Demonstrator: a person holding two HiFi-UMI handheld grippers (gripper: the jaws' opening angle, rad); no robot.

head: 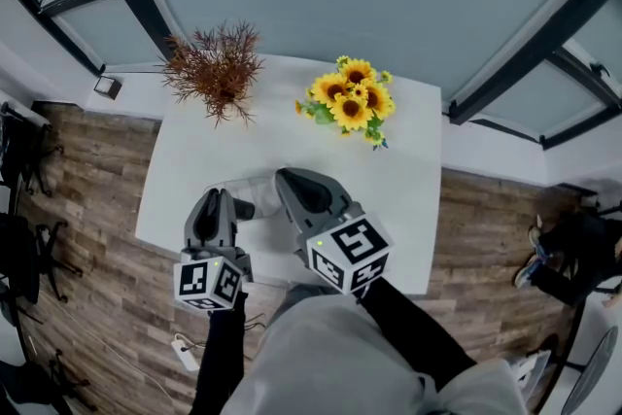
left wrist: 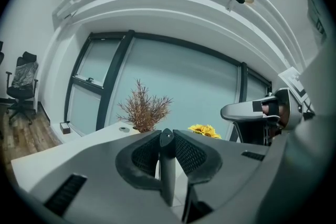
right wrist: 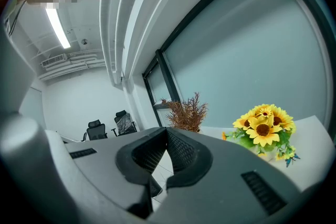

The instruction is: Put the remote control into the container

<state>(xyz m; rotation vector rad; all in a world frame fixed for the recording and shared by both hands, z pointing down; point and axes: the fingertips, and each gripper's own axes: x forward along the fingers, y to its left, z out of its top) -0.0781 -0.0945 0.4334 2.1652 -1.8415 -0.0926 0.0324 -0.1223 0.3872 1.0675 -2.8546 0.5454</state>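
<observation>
Claw on my left hand first: the left gripper (head: 216,201) hangs over the near edge of the white table (head: 408,170), at about 7 o'clock on the tabletop, nose pointing to 12. In the left gripper view its jaws (left wrist: 167,139) are clenched on a slim dark slab standing edge-on between the ribbed pads. I take that slab for the remote control (left wrist: 167,176). From the head view a dark end of it (head: 243,208) pokes out at 3 o'clock from the jaw tips.

A pale grey shape (head: 258,194) lies on the table between my two claws. I cannot tell whether it is the container.

The right gripper (head: 290,180) sits just beside the left one, at about 6 o'clock on the tabletop, nose pointing to 11. In the right gripper view its jaws (right wrist: 167,134) are closed tip to tip, and I see nothing pinched between the pads.

Farther across the table, a dried reddish plant (head: 216,68) stands at 11 o'clock and a bunch of sunflowers (head: 352,100) at 1 o'clock, well apart from each other and from both claws. Wooden floor (head: 87,180) flanks the table.
</observation>
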